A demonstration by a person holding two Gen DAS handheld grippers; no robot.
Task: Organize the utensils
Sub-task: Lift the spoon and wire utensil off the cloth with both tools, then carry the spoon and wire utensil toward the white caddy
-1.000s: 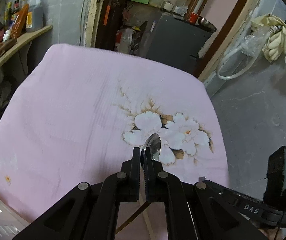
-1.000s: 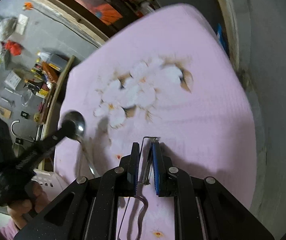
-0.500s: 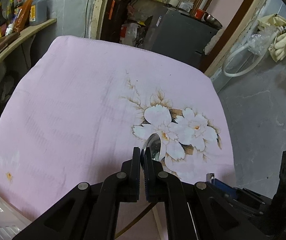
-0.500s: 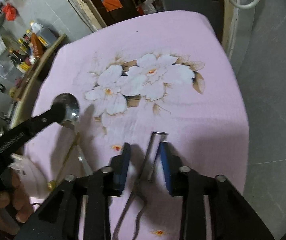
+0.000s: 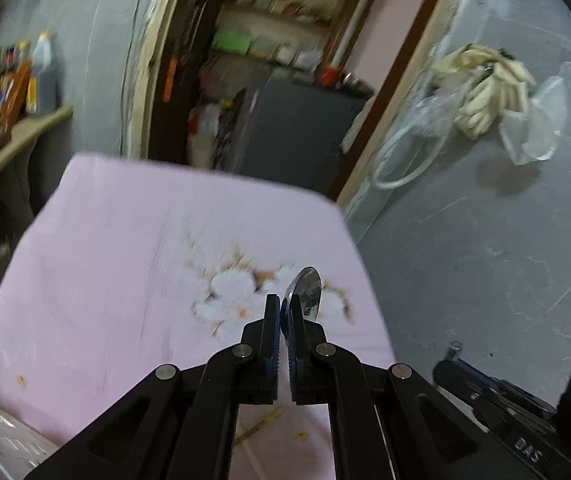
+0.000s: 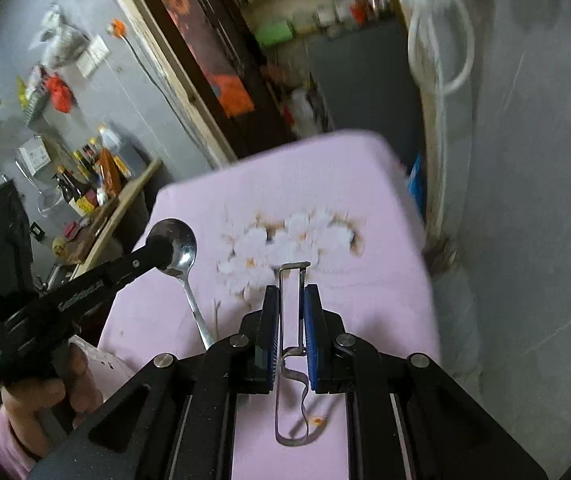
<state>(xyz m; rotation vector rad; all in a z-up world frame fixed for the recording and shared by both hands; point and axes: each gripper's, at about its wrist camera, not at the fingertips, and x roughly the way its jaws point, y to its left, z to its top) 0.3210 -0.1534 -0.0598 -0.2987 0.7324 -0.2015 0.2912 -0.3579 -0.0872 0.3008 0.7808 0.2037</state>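
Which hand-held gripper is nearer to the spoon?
Left. The left hand-held gripper is shut on the spoon at its bowl; the right hand-held gripper holds a metal peeler off to the side.

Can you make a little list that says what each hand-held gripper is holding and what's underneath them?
left hand-held gripper: shut on the spoon, gripped near its bowl
right hand-held gripper: closed around a metal peeler, which sits between its pads
what is underneath: pink cloth with white flowers
also on the cloth: a thin yellowish stick, too blurred to name
background: shelf with bottles
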